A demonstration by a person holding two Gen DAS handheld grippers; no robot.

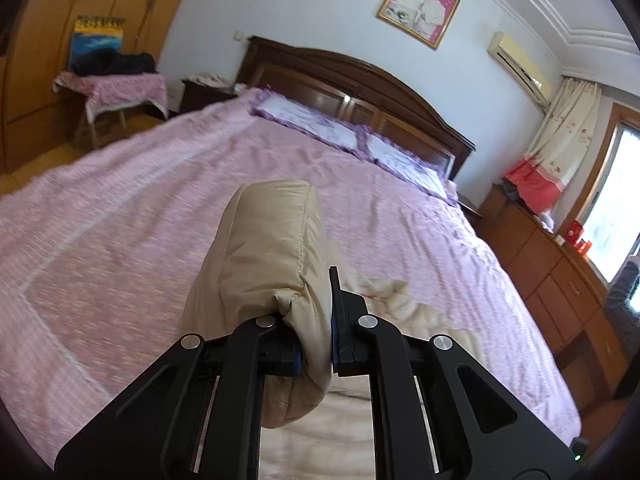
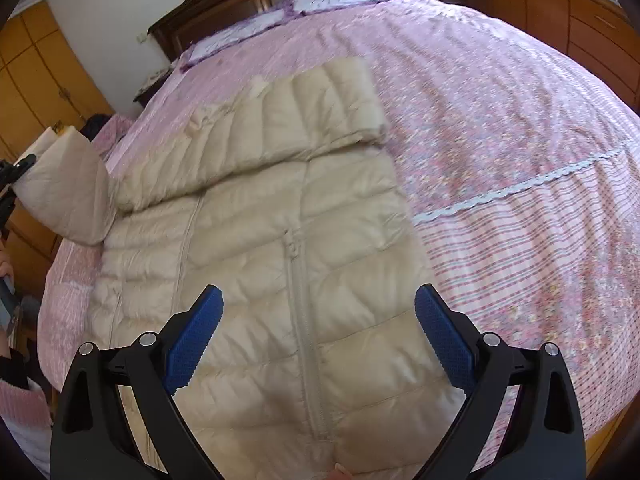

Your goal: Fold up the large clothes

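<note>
A cream quilted down jacket lies front up on the pink bedspread, zip closed down its middle. One sleeve lies folded across its chest. My left gripper is shut on the other sleeve's cuff and holds it raised above the bed; that lifted sleeve also shows at the left edge of the right wrist view, with the left gripper's tip on it. My right gripper is open and empty, hovering over the jacket's lower front.
The bed has a dark wooden headboard and purple-edged pillows. A wooden dresser stands along the bed's right side. A small covered table and wardrobes stand to the left.
</note>
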